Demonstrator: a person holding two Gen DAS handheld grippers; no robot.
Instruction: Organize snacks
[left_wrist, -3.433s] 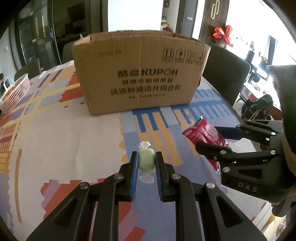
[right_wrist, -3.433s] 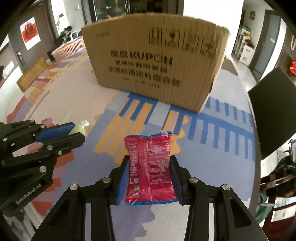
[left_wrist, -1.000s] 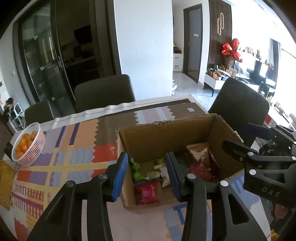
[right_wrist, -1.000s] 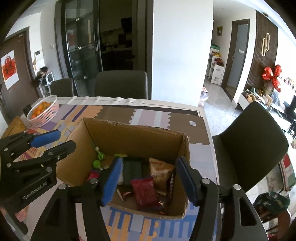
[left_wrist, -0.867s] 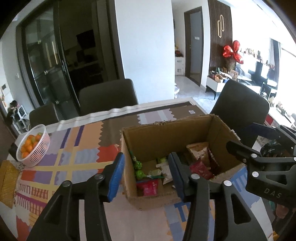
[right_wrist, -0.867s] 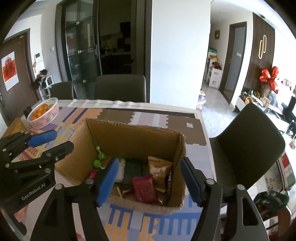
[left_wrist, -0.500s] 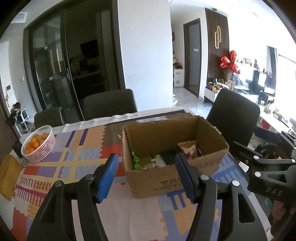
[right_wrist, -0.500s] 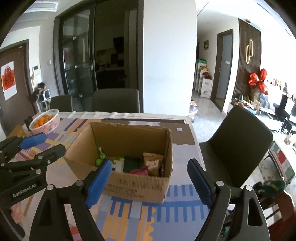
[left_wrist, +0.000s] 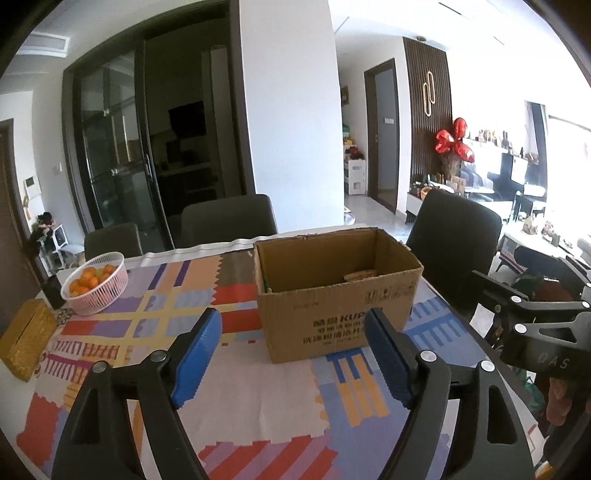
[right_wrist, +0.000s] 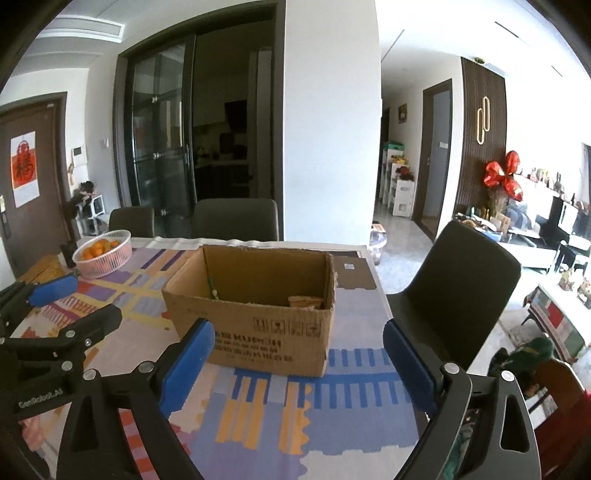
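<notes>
Dining table (left_wrist: 258, 398) with patchwork cloth. Left gripper (left_wrist: 291, 354) and right gripper (right_wrist: 297, 363): fingers wide, just been opening, nothing between. Brown cardboard box (right_wrist: 258, 314) beyond holds snacks. Drop-off looks done; next, find another loose snack.

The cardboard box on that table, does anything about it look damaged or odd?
Slightly. The cardboard box stands upright on the patterned tablecloth, but its top rim is ragged, as if the flaps were torn off. Nothing has spilled around it.

Dark chairs (right_wrist: 235, 218), glass doors (right_wrist: 162, 140), bright daylight
</notes>
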